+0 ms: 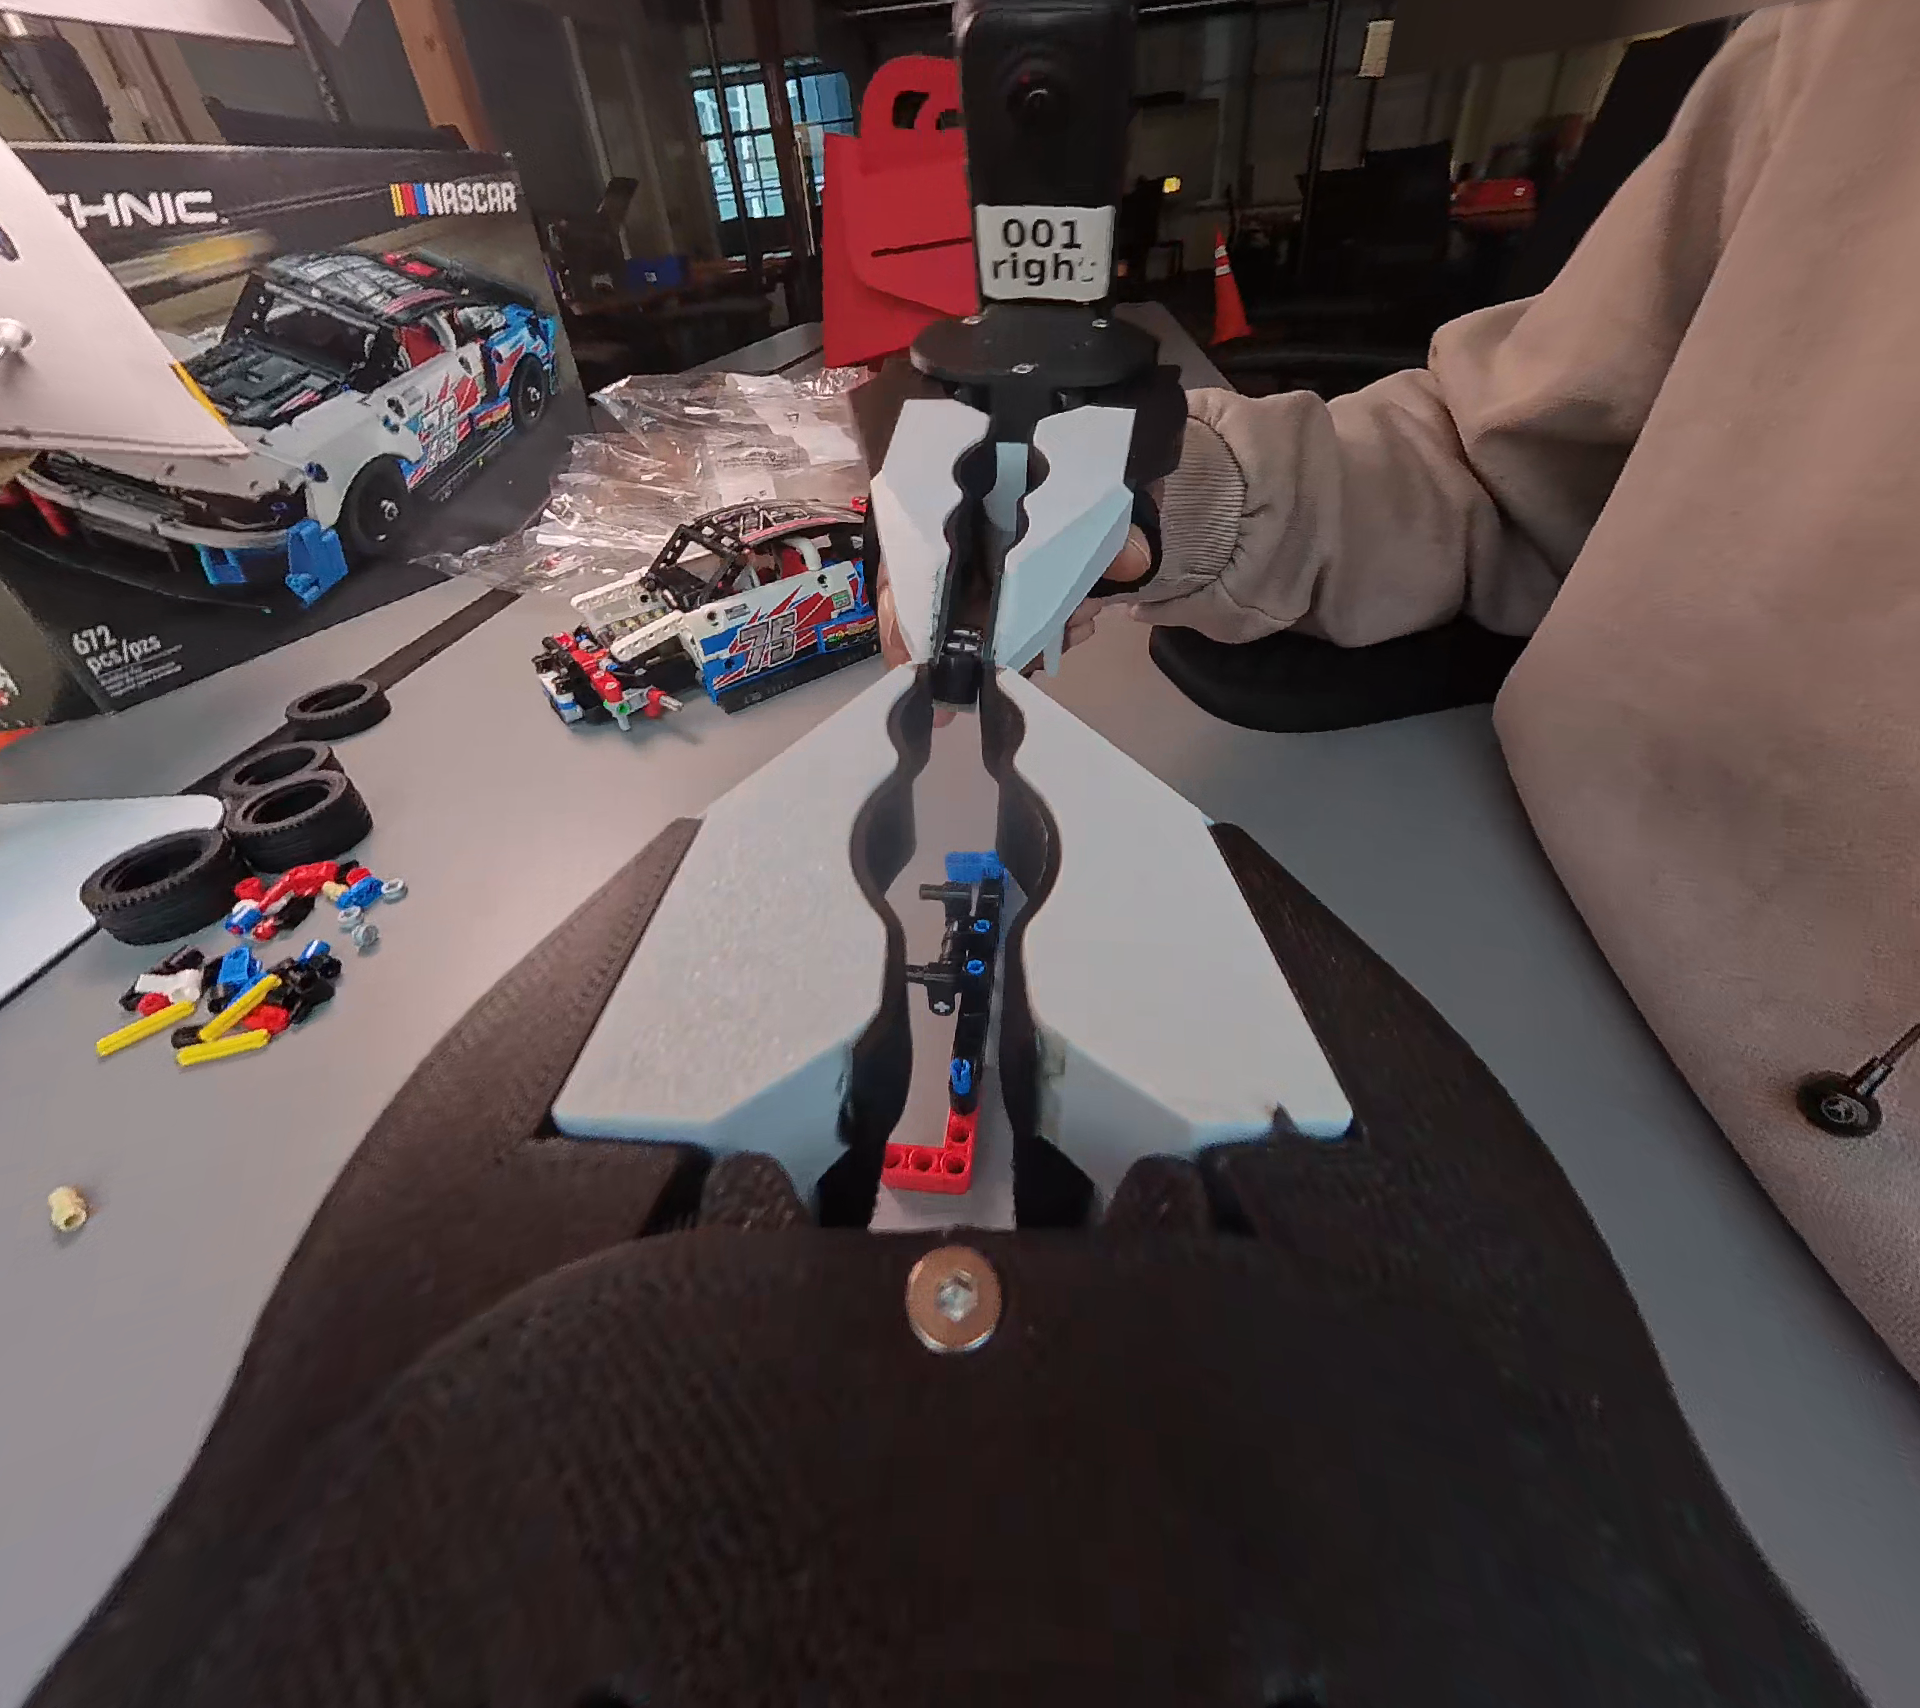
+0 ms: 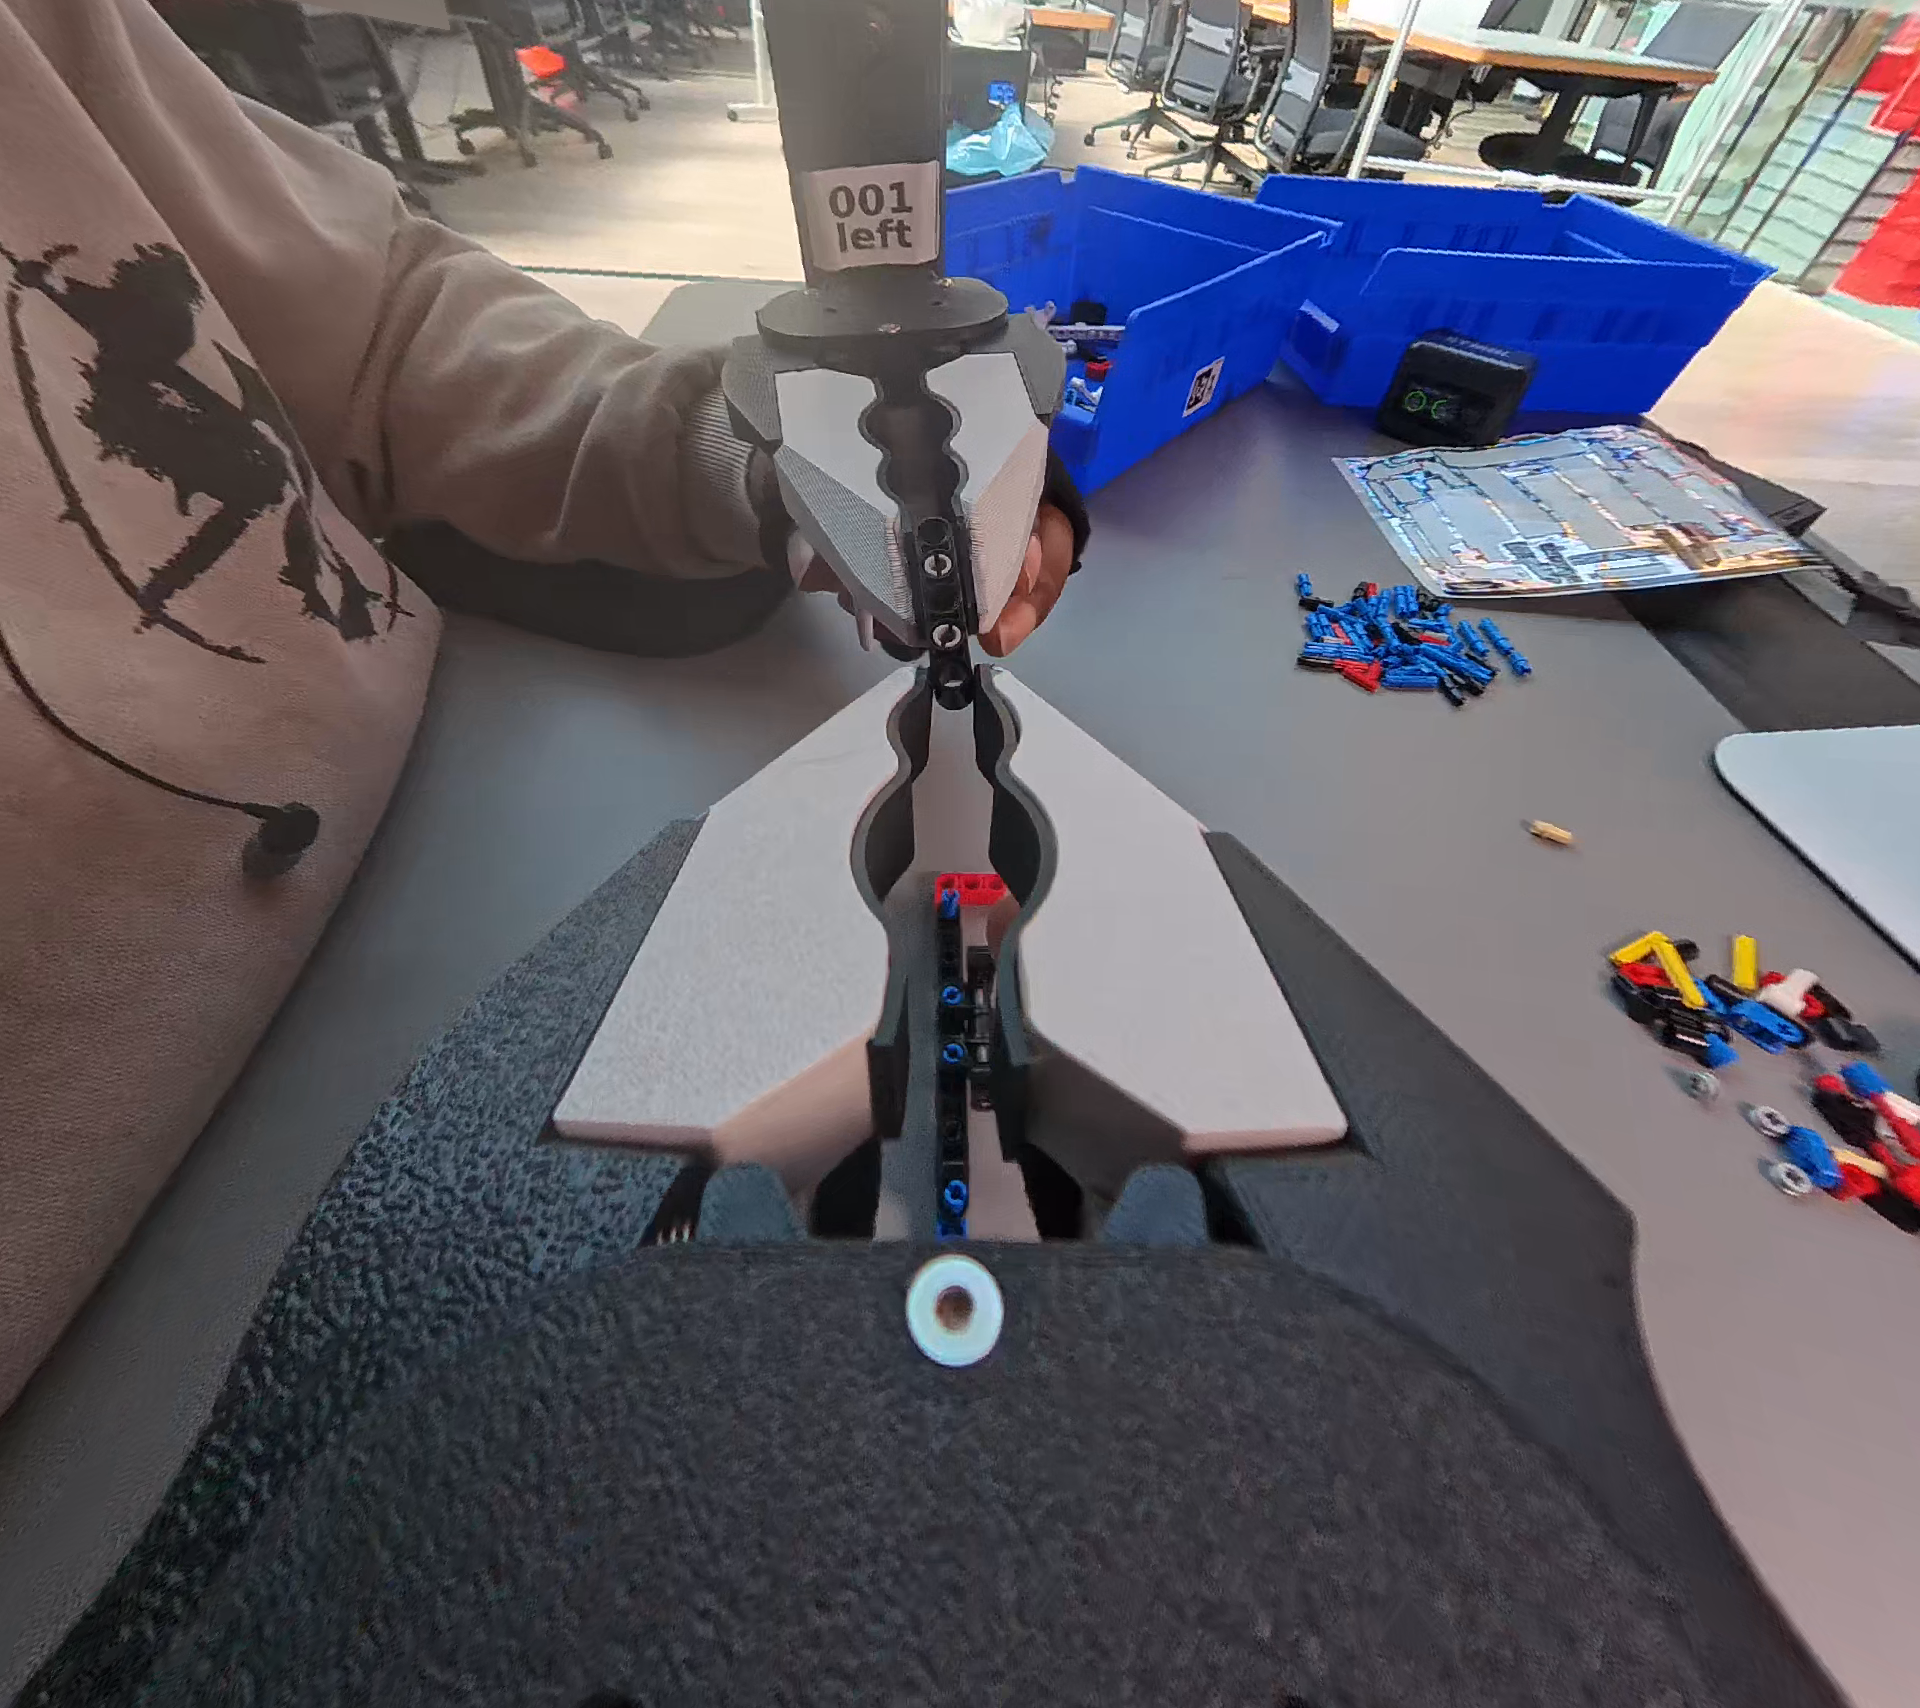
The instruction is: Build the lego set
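Observation:
My left gripper (image 1: 956, 687) and right gripper (image 2: 948, 684) meet tip to tip above the grey table (image 1: 520, 827). Both are shut on one short black lego beam (image 2: 938, 588) with round holes. In the right wrist view most of the beam sits between the left gripper's fingers (image 2: 831, 505), and its near end is pinched in my right tips. In the left wrist view the beam (image 1: 958, 656) shows at the right gripper's tips. Below, seen through the finger gaps, a black beam subassembly (image 1: 964, 983) with blue pins and a red corner piece (image 1: 925, 1159) lies on the table; it also shows in the right wrist view (image 2: 951, 1035).
A part-built race car (image 1: 727, 619), the set's box (image 1: 260, 411), several black tyres (image 1: 281, 817) and loose small parts (image 1: 239, 962) lie to the left. Blue bins (image 2: 1351, 287), an instruction booklet (image 2: 1558, 515), a pile of blue pins (image 2: 1403, 640) and a grey slab (image 2: 1849, 806) are nearby. Both grippers' tips are close together, under 4 cm apart.

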A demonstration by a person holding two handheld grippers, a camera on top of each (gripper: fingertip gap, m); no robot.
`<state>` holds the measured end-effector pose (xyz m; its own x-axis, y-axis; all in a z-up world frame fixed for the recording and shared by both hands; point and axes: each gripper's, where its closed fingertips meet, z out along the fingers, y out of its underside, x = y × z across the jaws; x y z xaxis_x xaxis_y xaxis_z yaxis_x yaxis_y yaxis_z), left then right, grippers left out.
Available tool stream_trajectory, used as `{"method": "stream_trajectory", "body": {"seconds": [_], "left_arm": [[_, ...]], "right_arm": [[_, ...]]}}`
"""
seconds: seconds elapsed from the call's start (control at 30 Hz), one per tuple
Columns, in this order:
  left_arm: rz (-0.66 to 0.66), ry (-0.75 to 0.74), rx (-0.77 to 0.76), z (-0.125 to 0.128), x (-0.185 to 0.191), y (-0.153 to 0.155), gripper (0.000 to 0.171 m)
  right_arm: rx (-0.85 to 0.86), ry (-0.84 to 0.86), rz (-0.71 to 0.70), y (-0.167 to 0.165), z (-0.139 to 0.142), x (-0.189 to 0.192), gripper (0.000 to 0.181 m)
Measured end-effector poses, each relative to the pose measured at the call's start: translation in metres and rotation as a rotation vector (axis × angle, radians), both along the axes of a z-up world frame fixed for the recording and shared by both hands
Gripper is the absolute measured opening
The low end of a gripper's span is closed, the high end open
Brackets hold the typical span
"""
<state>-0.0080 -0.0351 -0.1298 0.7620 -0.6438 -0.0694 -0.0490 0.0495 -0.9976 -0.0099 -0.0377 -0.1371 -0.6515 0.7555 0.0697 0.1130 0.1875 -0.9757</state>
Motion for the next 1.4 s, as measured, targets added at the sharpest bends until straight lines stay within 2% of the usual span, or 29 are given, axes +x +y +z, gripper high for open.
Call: {"method": "stream_trajectory", "body": {"seconds": [0.07,0.2,0.3,0.43,0.53,0.6,0.7,0.73,0.87,1.1,1.4], "left_arm": [[0.024,-0.048,-0.063,-0.006,-0.006,0.005,0.012],[-0.021,-0.237,-0.231,-0.011,-0.01,0.01,0.027],[-0.009,-0.333,-0.292,-0.012,-0.015,0.014,0.022],[0.034,-0.286,-0.29,-0.016,-0.018,0.017,0.01],[0.057,-0.204,-0.242,-0.016,-0.018,0.016,0.01],[0.085,-0.123,-0.182,-0.015,-0.018,0.016,0.01],[0.109,0.021,-0.082,-0.017,-0.016,0.014,0.01],[0.11,0.047,-0.057,-0.016,-0.014,0.014,0.01],[0.101,0.086,0.0,-0.014,-0.009,0.012,0.01],[0.082,0.138,0.042,-0.016,-0.002,0.011,0.01],[0.12,0.143,-0.086,-0.037,-0.01,0.019,0.01]], "right_arm": [[0.124,0.071,-0.053,0.006,-0.003,-0.004,0.005],[0.551,0.299,-0.203,0.024,-0.009,-0.013,0.006],[0.857,0.477,-0.256,0.028,-0.011,-0.015,0.006],[1.0,0.582,-0.268,0.026,-0.012,-0.015,0.006],[0.959,0.571,-0.274,0.025,-0.012,-0.015,0.006],[0.82,0.498,-0.274,0.028,-0.013,-0.015,0.008],[0.485,0.273,-0.186,0.027,-0.019,-0.01,0.027],[0.399,0.231,-0.156,0.026,-0.017,-0.007,0.028],[0.24,0.149,-0.08,0.021,-0.016,0.001,0.024],[0.189,0.15,-0.063,0.017,-0.013,0.002,0.009],[0.358,0.202,-0.104,0.027,-0.026,-0.002,0.009]]}}
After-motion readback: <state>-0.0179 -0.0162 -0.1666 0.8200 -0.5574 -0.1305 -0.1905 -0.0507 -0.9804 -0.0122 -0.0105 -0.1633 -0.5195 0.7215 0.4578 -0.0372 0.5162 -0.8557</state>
